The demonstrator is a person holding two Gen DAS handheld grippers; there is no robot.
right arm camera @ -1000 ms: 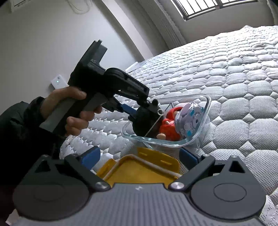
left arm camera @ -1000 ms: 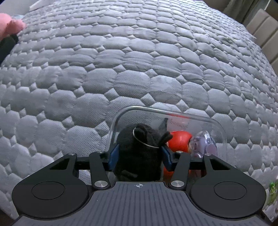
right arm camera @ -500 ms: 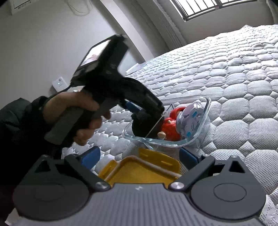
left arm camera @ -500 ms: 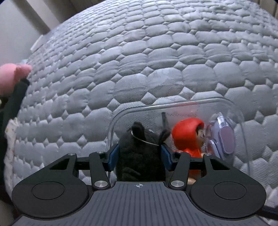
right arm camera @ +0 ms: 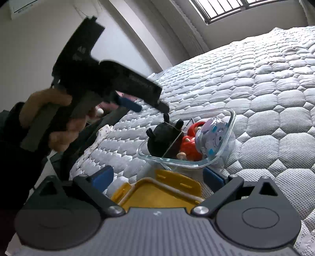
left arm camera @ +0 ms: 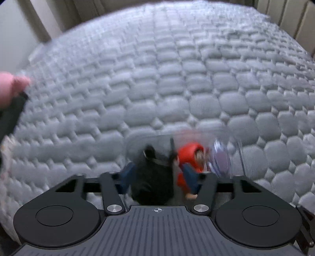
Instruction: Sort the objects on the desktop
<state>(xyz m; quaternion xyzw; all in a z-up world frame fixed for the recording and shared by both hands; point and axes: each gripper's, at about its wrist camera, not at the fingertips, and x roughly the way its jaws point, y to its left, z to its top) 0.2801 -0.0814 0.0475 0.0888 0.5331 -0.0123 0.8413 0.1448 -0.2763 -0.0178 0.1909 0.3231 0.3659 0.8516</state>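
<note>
A clear glass container (right arm camera: 228,141) sits on the quilted grey mattress (right arm camera: 256,82). Inside lie a black plush toy (right arm camera: 163,137) with a thin metal ring, a red-hooded figure (right arm camera: 189,143) and a round pale-purple toy (right arm camera: 212,134). My left gripper (right arm camera: 149,106) is lifted above and left of the container, open and empty; in the blurred left wrist view the black plush (left arm camera: 155,177) lies between its spread blue pads (left arm camera: 126,177). My right gripper (right arm camera: 157,177) is open above a yellow lid (right arm camera: 157,195) near the container's front wall.
A pink soft thing (left arm camera: 9,88) and a dark object lie at the mattress's left edge. A window (right arm camera: 246,7) and white wall are behind. The mattress stretches wide to the right and far side.
My left gripper has opened, let go of the black plush in the container, and lifted up and back to the left. The right gripper has hardly moved.
</note>
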